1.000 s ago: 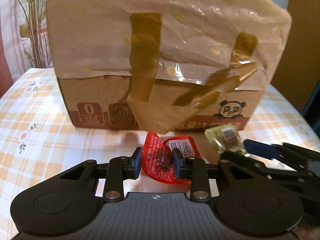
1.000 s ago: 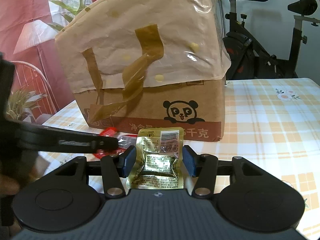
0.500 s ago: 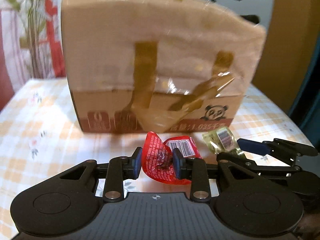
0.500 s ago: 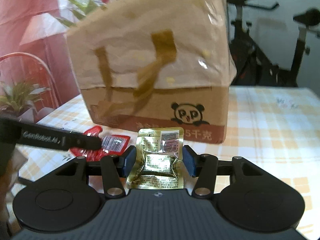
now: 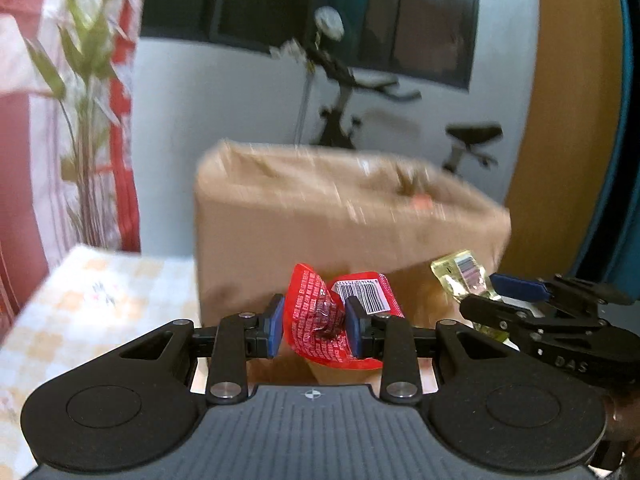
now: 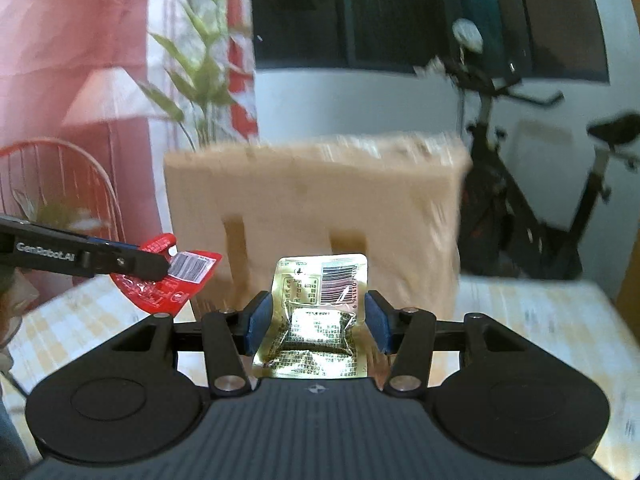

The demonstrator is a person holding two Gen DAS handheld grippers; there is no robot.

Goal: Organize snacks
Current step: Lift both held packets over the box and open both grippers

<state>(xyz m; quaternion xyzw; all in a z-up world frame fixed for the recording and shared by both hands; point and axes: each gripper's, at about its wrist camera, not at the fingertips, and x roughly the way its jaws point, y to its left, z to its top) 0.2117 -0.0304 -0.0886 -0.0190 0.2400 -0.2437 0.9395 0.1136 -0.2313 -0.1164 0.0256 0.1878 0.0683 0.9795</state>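
Checked tablecloth [image 6: 540, 320] under cardboard box [image 6: 316, 208]; exercise bike [image 6: 532, 200] behind.

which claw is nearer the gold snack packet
Right. The right claw is clamped on the gold snack packet. The left claw is off to the side, clamped on the red snack packet.

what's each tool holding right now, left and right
Left tool: closed on the red snack packet.
Right tool: closed on the gold snack packet.
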